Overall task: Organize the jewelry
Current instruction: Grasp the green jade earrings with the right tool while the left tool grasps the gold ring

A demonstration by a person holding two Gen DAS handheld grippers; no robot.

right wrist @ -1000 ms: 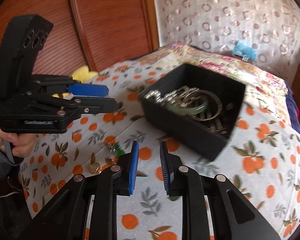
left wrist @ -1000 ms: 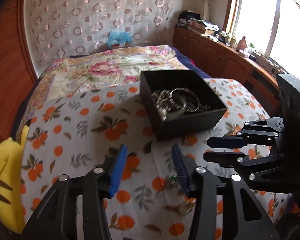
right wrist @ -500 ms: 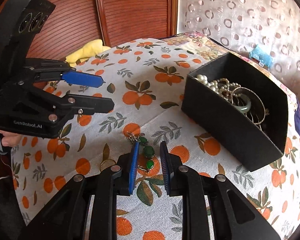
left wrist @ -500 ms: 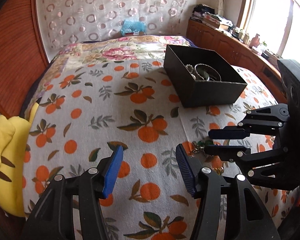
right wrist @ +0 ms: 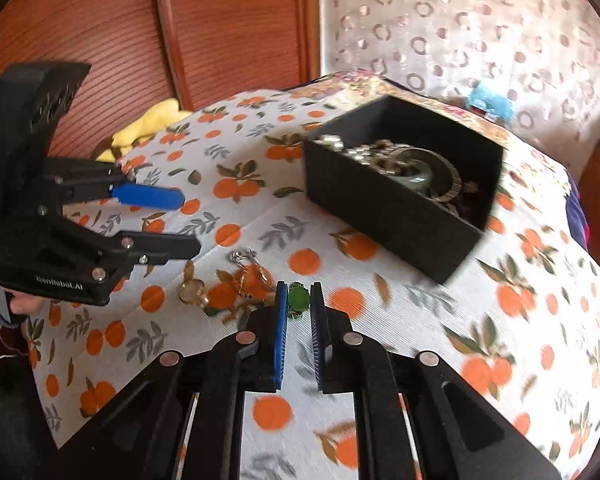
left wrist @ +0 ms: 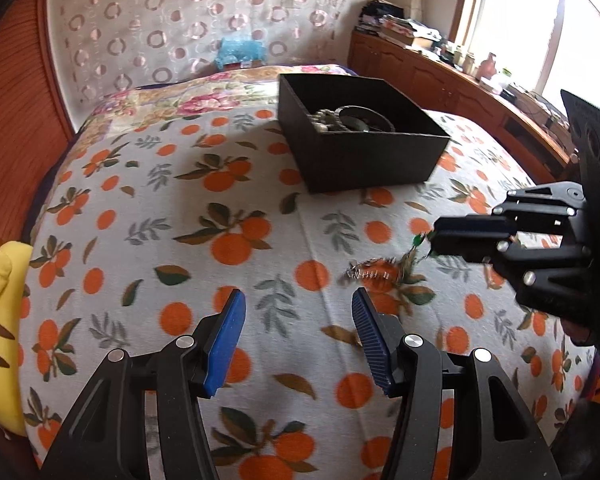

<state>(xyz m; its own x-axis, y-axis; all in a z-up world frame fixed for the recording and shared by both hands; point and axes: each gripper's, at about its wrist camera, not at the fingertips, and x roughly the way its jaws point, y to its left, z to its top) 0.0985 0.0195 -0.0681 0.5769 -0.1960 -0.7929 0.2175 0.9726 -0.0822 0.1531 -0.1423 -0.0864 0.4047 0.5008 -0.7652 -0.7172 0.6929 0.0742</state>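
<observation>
Open black square cardboard box [right wrist: 396,200] sits on the bed with the orange-print white cover [left wrist: 220,208], toward the far edge near the floral quilt. Inside it: a heap of pearl strands, metal bangles and one green jade-like bangle [right wrist: 416,178]. Judged: most pieces are already stowed.

Left on the cover, near the front edge and well apart from the box:
- green-bead pendant on a thin silver chain [right wrist: 298,300]; chain trails left across the cover [left wrist: 370,270]
- small round gold-rimmed piece [right wrist: 192,292], just beside the chain; type unclear
- possibly an amber-toned piece on an orange print near the chain; cannot separate it from the pattern.

Right tongs [right wrist: 298,308]: jaws closing, green beads between the blue pads; left pad touches or nearly touches the bead, a gap shows on the right. Grip not yet confirmed.

Left tongs [left wrist: 298,336]: jaws apart, empty, above bare cover beside the chain.

Remaining, judged: secure pendant, carry to box, then the gold-rimmed piece. Chain may drag or snag.
</observation>
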